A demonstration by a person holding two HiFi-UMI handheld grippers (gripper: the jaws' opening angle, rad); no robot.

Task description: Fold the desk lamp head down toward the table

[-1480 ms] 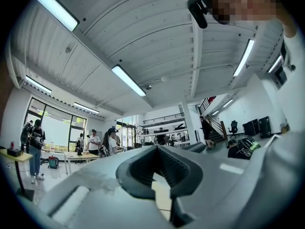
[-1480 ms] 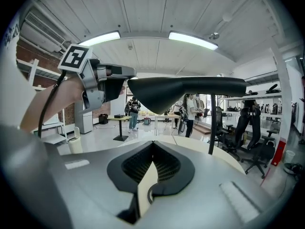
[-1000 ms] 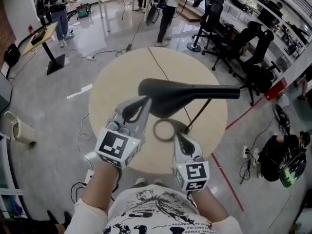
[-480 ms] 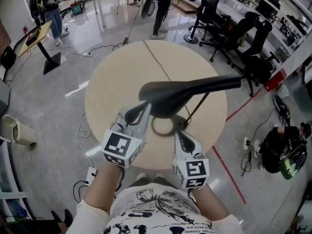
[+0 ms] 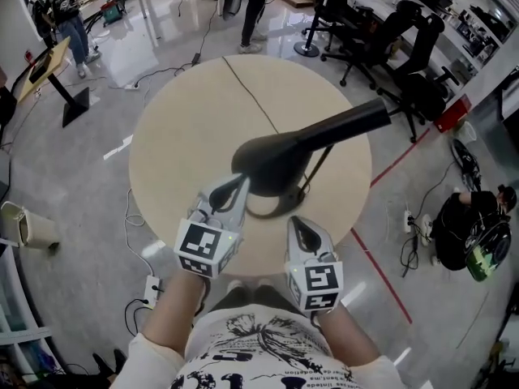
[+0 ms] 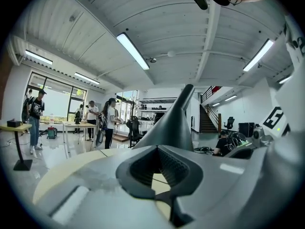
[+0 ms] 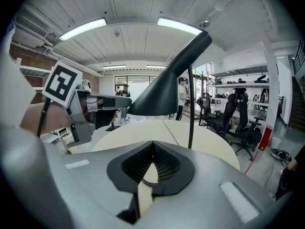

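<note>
A black desk lamp stands on the round beige table [image 5: 174, 128]. Its long head [image 5: 272, 162] slants, wide end low near me, narrow end high at the right. A thin stem [image 5: 318, 162] drops to a ring base [image 5: 261, 211]. My left gripper [image 5: 236, 183] is shut, its tips against the head's near left edge; in the left gripper view the head [image 6: 174, 124] rises just beyond the jaws [image 6: 159, 148]. My right gripper [image 5: 294, 224] is shut and holds nothing, beside the base's right side. In the right gripper view the head [image 7: 164, 92] and stem [image 7: 190, 109] stand ahead.
A dark cable [image 5: 243, 91] runs across the table's far half. Black office chairs [image 5: 381, 39] stand beyond the table at the right, a small desk [image 5: 49, 59] at the left. A red line [image 5: 393, 168] marks the floor. People stand far off.
The lamp head has tipped from level to slanted: its wide end came down by my left gripper and its narrow end went up. Both grippers stayed near the base.
</note>
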